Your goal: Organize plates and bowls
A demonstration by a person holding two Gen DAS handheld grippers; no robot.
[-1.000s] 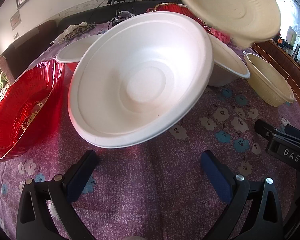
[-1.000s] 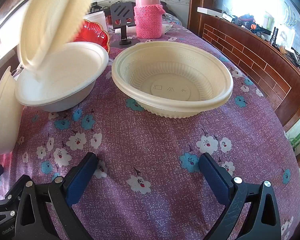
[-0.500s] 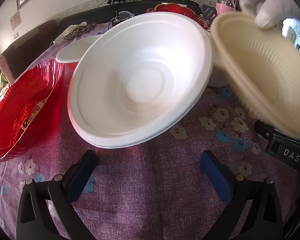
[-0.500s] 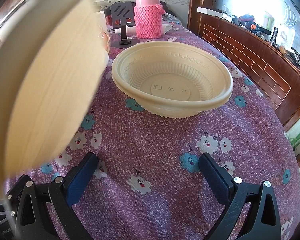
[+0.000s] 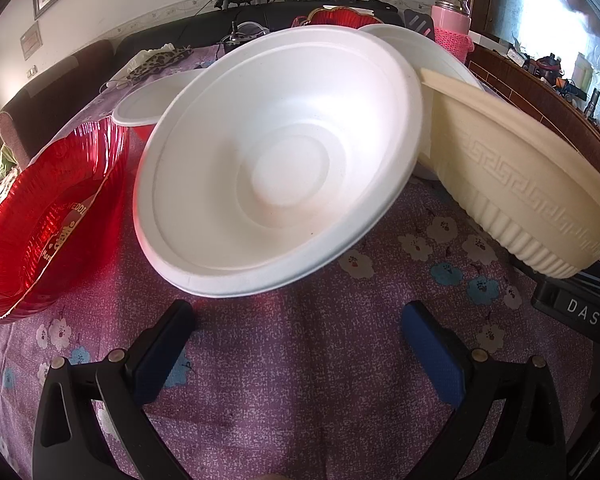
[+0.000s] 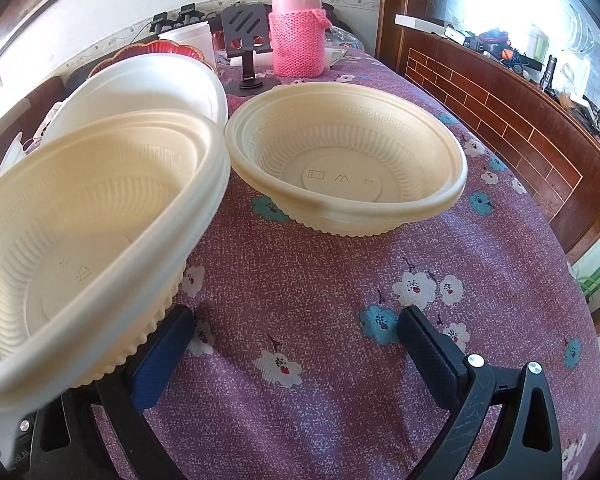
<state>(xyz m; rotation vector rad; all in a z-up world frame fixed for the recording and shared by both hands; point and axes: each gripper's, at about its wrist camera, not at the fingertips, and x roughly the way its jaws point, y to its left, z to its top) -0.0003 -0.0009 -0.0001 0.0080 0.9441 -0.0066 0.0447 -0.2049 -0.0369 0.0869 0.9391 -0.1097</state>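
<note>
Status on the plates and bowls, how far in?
Early. Done: nothing visibly stacked. In hand: nothing; the left claw and right claw are open, with a tilted cream bowl by the right claw. Left: that bowl, the second cream bowl, tilted white bowl and red dish are unsorted.

White letters "DAS" stand on the black gripper body (image 5: pixel 580 312) at the left wrist view's right edge. Gold lettering on the red foil plate (image 5: pixel 48 216) is only partly legible, reading roughly "WEDDI".
</note>
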